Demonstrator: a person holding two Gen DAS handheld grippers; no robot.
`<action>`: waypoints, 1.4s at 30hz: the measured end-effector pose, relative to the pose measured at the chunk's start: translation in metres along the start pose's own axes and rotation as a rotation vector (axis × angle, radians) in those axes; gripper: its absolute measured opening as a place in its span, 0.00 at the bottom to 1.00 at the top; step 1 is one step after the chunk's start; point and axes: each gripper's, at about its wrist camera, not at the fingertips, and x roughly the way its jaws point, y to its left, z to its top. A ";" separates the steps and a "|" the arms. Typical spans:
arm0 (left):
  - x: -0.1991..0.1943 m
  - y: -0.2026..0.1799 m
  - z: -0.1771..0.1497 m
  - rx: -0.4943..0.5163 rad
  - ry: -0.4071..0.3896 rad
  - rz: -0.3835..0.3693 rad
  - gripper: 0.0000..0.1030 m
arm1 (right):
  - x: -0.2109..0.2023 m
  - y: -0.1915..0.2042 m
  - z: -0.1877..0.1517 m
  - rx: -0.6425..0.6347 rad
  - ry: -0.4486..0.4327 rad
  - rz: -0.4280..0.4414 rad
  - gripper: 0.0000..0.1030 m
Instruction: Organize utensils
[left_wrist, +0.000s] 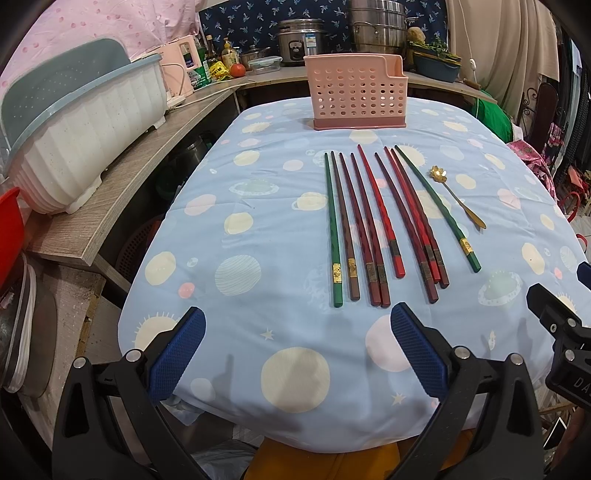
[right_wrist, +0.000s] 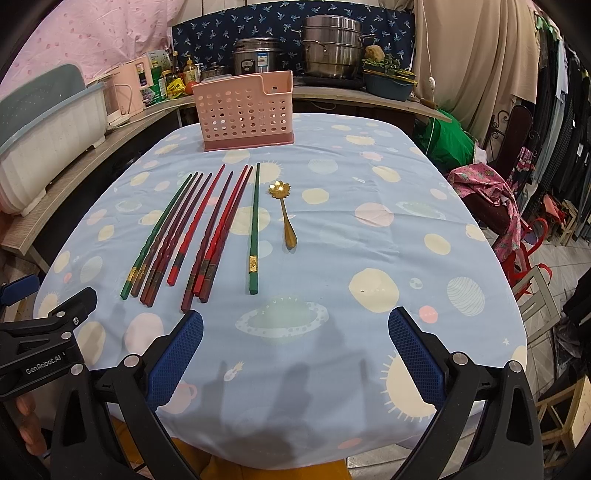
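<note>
A kitchen table carries chopsticks and a spoon lined before the pink holder, ready for sorting; left gripper and right gripper hover apart, empty.

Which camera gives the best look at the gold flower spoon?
The right wrist view: the gold spoon lies near centre, flower bowl and handle clear. In the left wrist view it sits off right, slanted and narrower.

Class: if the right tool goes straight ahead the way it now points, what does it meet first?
Probably the tablecloth between the lone green chopstick and gold spoon; depth is unclear.
</note>
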 end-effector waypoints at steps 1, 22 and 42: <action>0.000 0.000 0.000 0.000 0.000 -0.001 0.93 | 0.000 0.000 0.000 0.000 0.000 0.000 0.93; 0.025 0.016 -0.002 -0.085 0.065 -0.039 0.92 | 0.012 -0.007 -0.004 0.019 0.027 -0.004 0.93; 0.084 0.015 0.013 -0.085 0.147 -0.087 0.71 | 0.046 -0.021 0.015 0.053 0.079 0.012 0.93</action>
